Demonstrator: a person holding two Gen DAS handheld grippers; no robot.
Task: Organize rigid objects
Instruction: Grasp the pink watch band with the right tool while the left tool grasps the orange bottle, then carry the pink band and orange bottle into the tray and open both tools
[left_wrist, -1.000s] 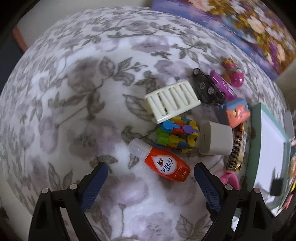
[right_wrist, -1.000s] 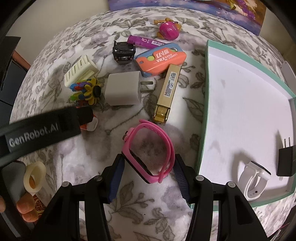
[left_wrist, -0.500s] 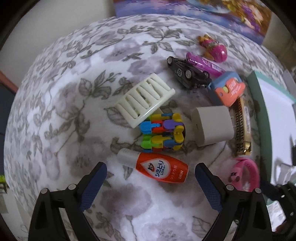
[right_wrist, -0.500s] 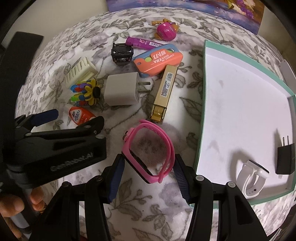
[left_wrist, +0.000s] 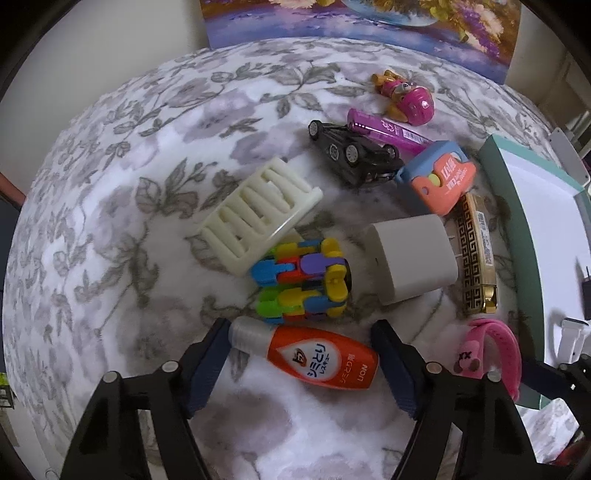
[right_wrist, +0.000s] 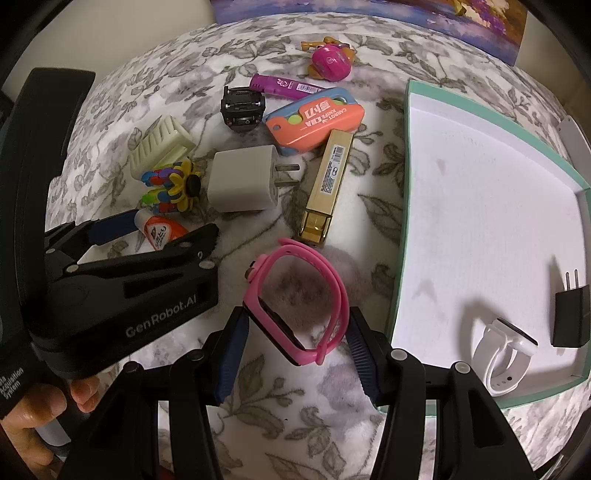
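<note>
"LION" and Japanese script stand on the orange bottle (left_wrist: 320, 357) between the left gripper's (right_wrist: 149, 236) fingers. That gripper's body reads "GenRobot.AI". Farther ahead, the orange cutter (right_wrist: 317, 120) reads "CARROT KNIFE". The gold box (right_wrist: 327, 177) carries a barcode, unreadable.

Toys crowd the blanket (left_wrist: 110, 258); the tray (right_wrist: 480, 203) floor seems mostly free.
</note>
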